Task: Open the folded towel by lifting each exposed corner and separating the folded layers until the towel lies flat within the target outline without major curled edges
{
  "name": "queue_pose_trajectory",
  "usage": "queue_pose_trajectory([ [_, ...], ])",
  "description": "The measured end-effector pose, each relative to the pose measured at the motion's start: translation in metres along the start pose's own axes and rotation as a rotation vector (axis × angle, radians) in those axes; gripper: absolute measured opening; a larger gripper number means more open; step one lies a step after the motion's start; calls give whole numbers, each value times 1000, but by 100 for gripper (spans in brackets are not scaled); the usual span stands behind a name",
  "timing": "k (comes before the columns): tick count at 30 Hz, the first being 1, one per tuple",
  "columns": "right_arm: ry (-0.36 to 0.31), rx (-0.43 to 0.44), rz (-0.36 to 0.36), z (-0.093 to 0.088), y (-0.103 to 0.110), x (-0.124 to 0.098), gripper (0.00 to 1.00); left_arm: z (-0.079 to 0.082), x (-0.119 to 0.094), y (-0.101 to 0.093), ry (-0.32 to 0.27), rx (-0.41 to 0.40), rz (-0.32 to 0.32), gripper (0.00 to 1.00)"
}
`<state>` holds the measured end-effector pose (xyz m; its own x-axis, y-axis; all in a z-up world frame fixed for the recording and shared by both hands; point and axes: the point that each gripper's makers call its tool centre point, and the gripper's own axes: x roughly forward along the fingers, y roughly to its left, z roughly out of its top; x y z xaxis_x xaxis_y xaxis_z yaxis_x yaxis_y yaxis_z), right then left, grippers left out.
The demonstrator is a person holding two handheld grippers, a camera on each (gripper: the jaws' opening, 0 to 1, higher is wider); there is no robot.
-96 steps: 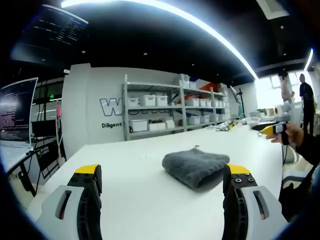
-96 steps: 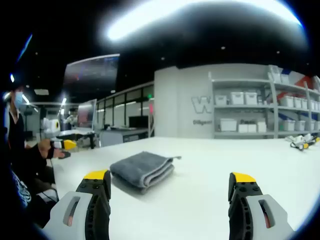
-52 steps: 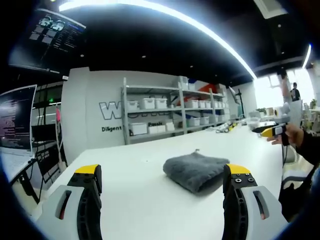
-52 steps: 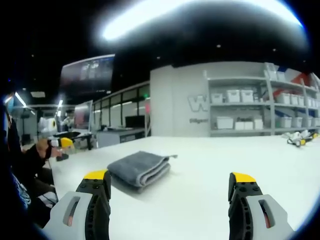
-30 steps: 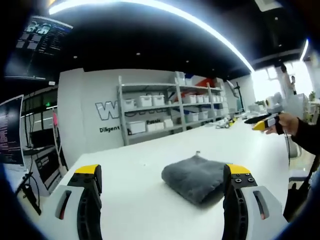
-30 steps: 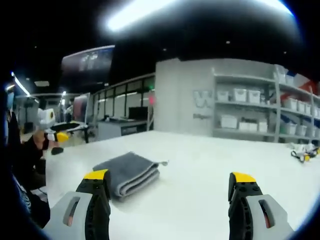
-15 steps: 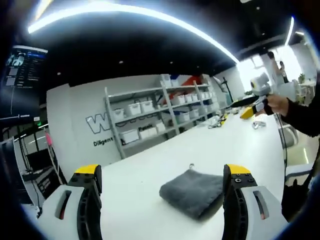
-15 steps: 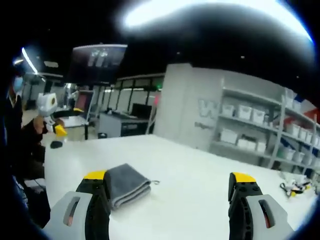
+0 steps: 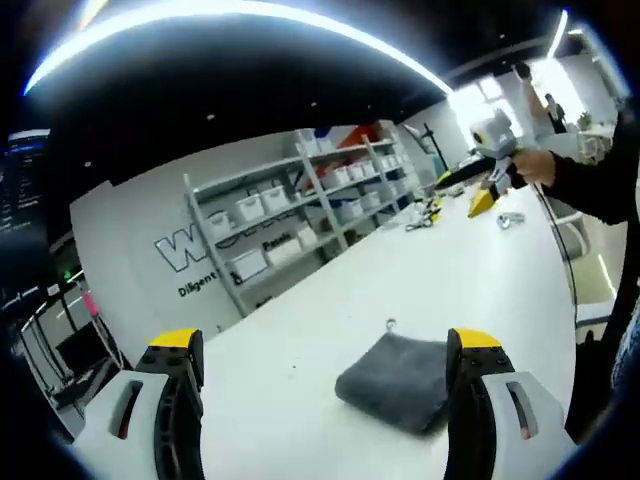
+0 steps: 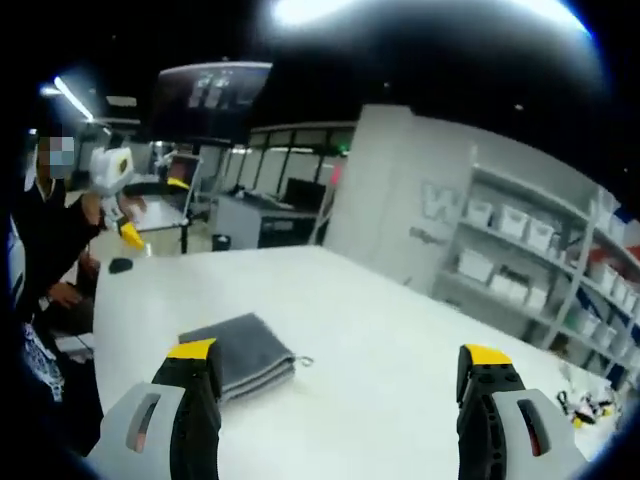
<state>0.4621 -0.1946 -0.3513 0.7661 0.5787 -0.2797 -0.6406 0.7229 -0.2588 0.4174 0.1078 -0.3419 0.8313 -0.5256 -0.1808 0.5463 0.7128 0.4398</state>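
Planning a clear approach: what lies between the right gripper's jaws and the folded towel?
Bare white table; the towel sits beside the right gripper, in the right gripper view.

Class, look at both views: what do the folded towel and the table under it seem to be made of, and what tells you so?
Folded towel: soft grey cloth, probably microfibre or terry, with a matte, fuzzy face; its stacked layers have rounded folds and a small loop sticks out at one corner. Table: a hard, smooth white top, likely laminate or coated board, since it looks flat and even with a faint sheen. The exact material stays uncertain.
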Motion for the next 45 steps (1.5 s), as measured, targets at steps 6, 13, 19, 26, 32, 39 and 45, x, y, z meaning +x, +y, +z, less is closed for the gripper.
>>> queue_pose_trajectory([
  [6,59,-20,104,-13,6,25,100,7,14,-12,42,65,-25,100],
  [13,88,-62,174,-7,4,48,100,9,28,-32,62,118,-33,100],
  [19,123,-103,214,-5,2,69,100,7,38,-55,102,188,-94,99],
  [26,156,-109,262,-12,9,88,99,-1,58,-82,137,217,-143,99],
  [32,163,-118,278,-14,11,96,95,-1,69,-101,139,220,-148,99],
  [39,198,-91,304,-25,11,109,90,-11,82,-131,181,343,-124,99],
  [45,230,-99,339,-32,17,118,88,-22,90,-152,236,361,-183,99],
])
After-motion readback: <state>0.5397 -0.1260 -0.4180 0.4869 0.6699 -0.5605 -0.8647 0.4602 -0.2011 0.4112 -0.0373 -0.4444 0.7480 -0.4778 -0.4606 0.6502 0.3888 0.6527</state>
